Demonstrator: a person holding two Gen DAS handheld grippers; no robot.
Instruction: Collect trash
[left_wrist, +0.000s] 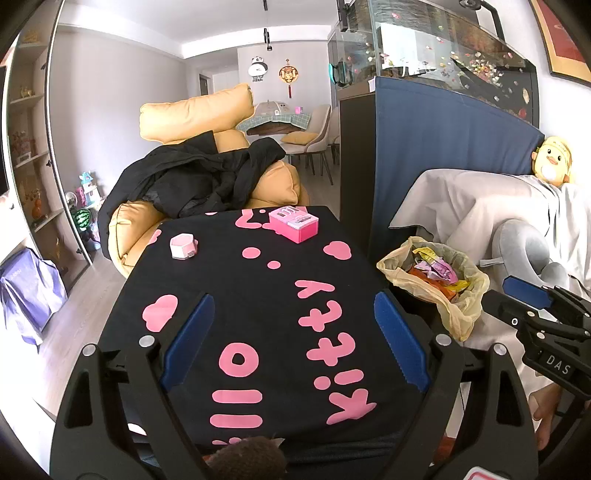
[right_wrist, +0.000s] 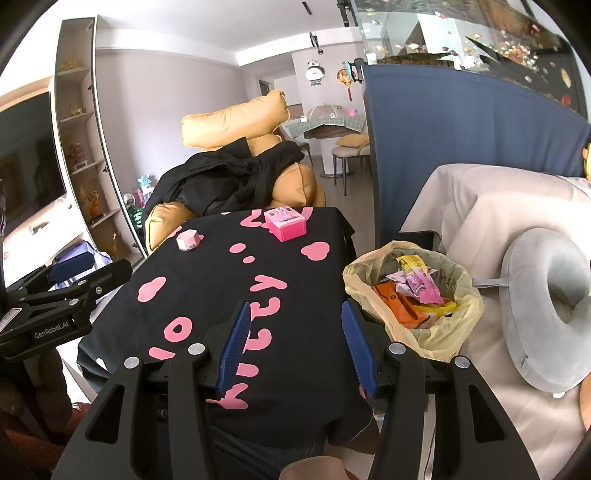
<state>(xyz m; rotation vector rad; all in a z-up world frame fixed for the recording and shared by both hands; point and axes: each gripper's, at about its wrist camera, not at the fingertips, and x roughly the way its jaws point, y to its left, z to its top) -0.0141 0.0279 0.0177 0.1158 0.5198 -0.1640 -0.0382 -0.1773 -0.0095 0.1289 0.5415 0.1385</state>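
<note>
Trash (right_wrist: 413, 291) sits heaped in a yellowish bag-lined bin (right_wrist: 360, 275) just off the right edge of the table (right_wrist: 295, 266) — crumpled wrappers in orange, pink and yellow, filling it near to the rim. The bin stands between the table and a sofa draped in a pale cover (right_wrist: 491, 206), with a grey neck pillow (right_wrist: 546, 295) lying close beside it. The left gripper (left_wrist: 295, 332) hangs over the black cloth with pink lettering, its blue-padded jaws spread wide and holding nothing. The right gripper (right_wrist: 295, 347) is over the table's near right part, jaws parted less widely and also empty; its right finger lies just beside the bin's edge. Farther back on the cloth rest a pink box (left_wrist: 293, 223) and a small pale pink hexagonal object (left_wrist: 183, 246) — well apart from both grippers. Behind the table, a black coat (left_wrist: 192, 184) lies across a tan armchair (left_wrist: 199, 110).
</note>
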